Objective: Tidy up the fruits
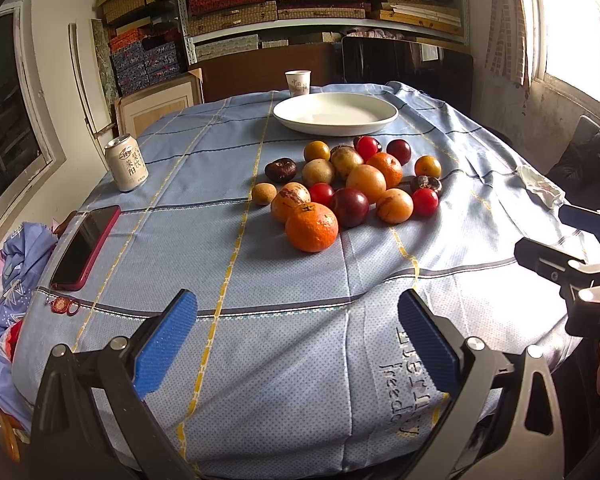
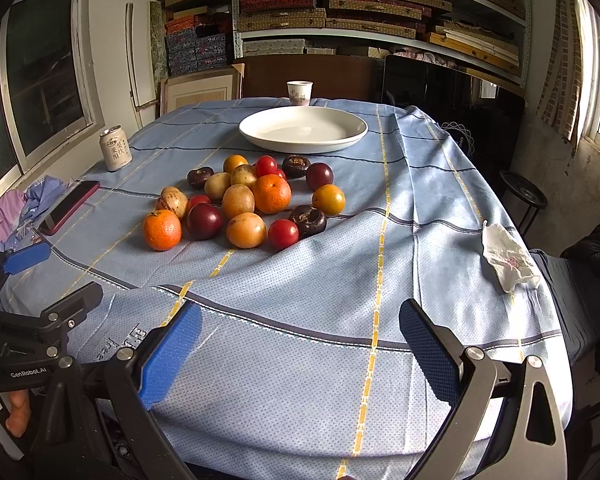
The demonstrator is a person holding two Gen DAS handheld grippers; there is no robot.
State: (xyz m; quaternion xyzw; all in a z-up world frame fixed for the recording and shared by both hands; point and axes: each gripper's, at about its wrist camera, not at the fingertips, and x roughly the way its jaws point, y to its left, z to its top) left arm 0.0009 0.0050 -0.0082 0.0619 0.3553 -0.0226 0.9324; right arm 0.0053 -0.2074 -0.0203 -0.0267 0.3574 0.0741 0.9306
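White and still bare, the oval ceramic plate point(image 2: 303, 129) waits near the surface's far edge; your mixed round fruits point(image 2: 244, 200) all lie heaped mid-surface. Left gripper point(image 1: 296, 336) and right gripper point(image 2: 300, 340): jaws apart, holding nothing. Nothing sorted yet.

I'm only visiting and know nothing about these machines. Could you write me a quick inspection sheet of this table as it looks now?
Surface: table under a blue checked tablecloth, wrinkled toward the right.
Job's things: pile of fruit loose on the cloth; white plate behind it, empty.
Clutter: drink can, phone in a red case, paper cup, crumpled tissue.
Grippers: left gripper and right gripper both open, holding nothing, short of the fruit.
Cables: nothing seen.
Surroundings: shelves of stacked boxes, windows on both sides.
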